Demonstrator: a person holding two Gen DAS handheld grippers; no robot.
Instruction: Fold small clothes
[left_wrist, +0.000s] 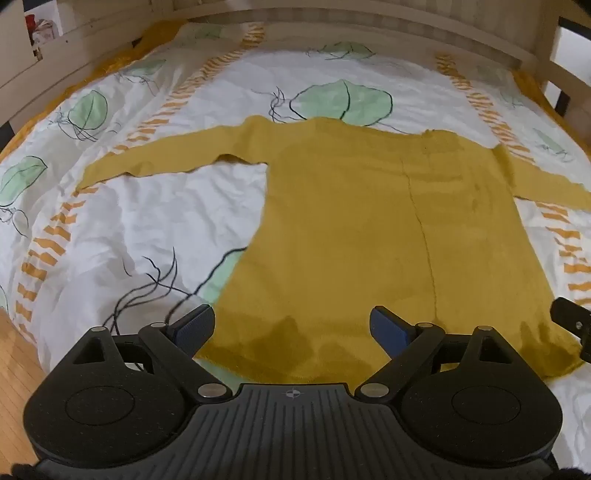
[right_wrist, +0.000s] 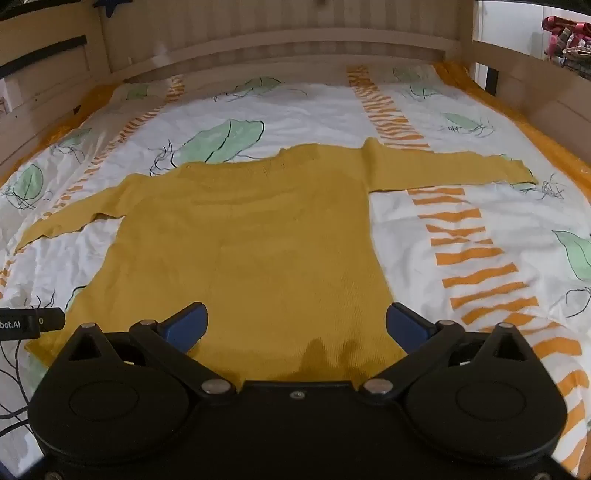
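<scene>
Mustard sweater lies flat on bed, sleeves spread, hem nearest me. Left gripper and right gripper hover over hem, jaws wide, empty. Folding not begun, I judge; next I pinch hem corners or sleeve.
</scene>
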